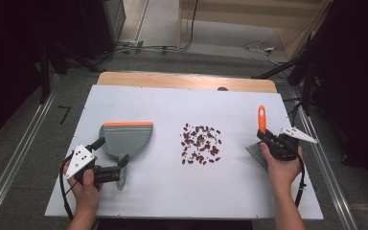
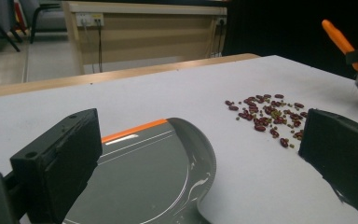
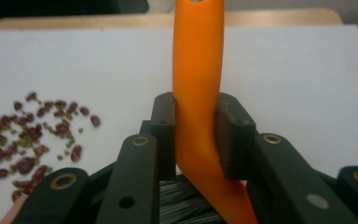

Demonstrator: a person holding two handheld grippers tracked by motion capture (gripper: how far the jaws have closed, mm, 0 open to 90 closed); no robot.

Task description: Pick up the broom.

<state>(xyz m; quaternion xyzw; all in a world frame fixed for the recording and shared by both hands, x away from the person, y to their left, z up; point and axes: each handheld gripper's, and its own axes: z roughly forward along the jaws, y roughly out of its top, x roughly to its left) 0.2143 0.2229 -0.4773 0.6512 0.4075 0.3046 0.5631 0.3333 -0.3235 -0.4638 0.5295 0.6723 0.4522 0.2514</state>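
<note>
Right gripper clenched on the brush; orange handle runs lengthwise out past the jaw tips, away from the person, bristles back under the claw. Right gripper view adds the pads pinching the handle's bend. Left gripper released, jaws wide, dustpan between them. Beans lie between both claws.
</note>
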